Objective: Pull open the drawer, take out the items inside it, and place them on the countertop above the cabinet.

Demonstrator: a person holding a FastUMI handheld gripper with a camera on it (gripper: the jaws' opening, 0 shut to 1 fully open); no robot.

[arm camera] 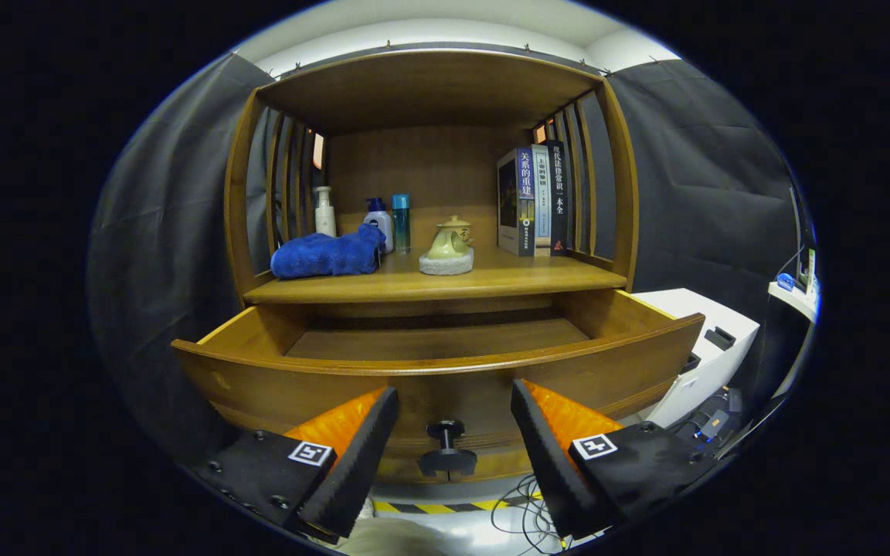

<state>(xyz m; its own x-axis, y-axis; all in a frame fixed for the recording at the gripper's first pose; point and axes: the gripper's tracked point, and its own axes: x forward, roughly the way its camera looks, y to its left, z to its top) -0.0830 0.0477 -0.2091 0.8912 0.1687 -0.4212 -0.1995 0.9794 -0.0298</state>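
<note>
Drawer (437, 371) pulled well out of wooden cabinet; visible part of drawer floor bare, near strip hidden behind front panel. Hand-held gripper (451, 440) wide open, holding nothing — fingers either side of dark knob (446, 449), not touching.

Judgement: pull done; next, check for contents. Raise gripper over front panel, tilt down to inspect hidden strip before reaching.

Shelf (491, 279) above carries blue towel (327, 255), bottles, teapot (451, 236), books (534, 201) — set items in free front strip.

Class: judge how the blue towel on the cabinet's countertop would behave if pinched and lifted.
The blue towel lies bunched in soft folds, so it would probably droop and drag. It looks light and unlikely to roll. The gripper is open near the drawer knob.
</note>
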